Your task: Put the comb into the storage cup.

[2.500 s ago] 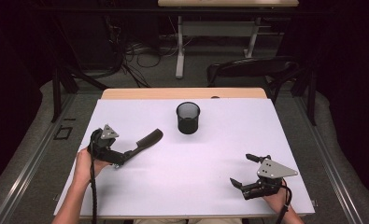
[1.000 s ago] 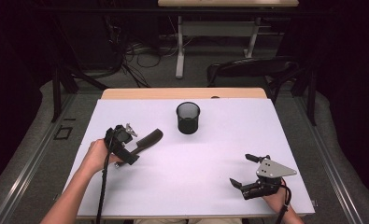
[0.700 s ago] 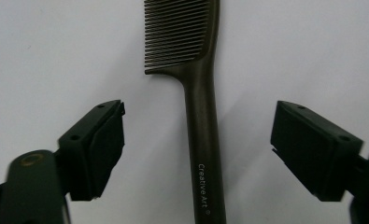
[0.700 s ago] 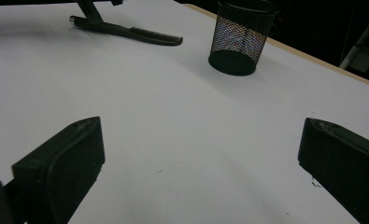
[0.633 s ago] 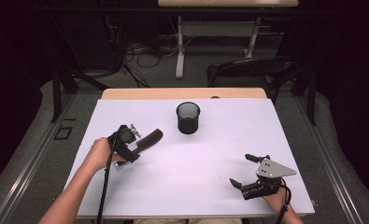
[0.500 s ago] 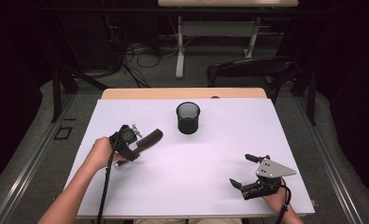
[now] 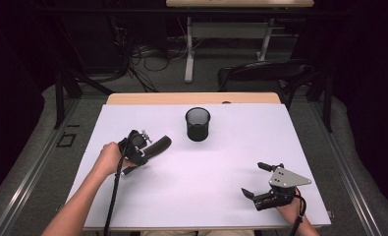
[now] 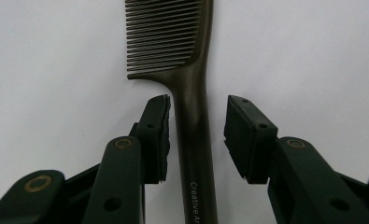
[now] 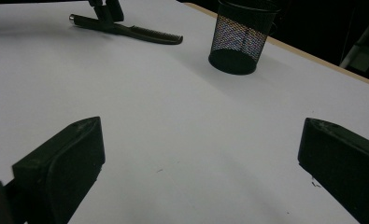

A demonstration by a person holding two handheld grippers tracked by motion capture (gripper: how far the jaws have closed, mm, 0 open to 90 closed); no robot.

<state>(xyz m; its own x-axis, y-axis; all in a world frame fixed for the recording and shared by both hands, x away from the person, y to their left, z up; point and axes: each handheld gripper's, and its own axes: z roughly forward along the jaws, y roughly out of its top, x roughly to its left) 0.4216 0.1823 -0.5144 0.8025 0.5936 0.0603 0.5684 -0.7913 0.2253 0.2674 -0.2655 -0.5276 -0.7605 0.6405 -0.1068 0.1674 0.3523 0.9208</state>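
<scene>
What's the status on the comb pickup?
Left gripper jaws just closing around dark plastic comb handle, one pad touching. Right gripper open, resting. Black mesh cup stands apart, path unobstructed.

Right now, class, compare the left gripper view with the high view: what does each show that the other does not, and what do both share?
Left gripper view alone: the comb's fine teeth and the print on its handle, with the pads standing either side of that handle, a gap showing at the right-hand one. The jaws have just been closing.

High view alone: the mesh cup, the right gripper and both forearms.

Shared: the comb, the left gripper and the white table.
</scene>
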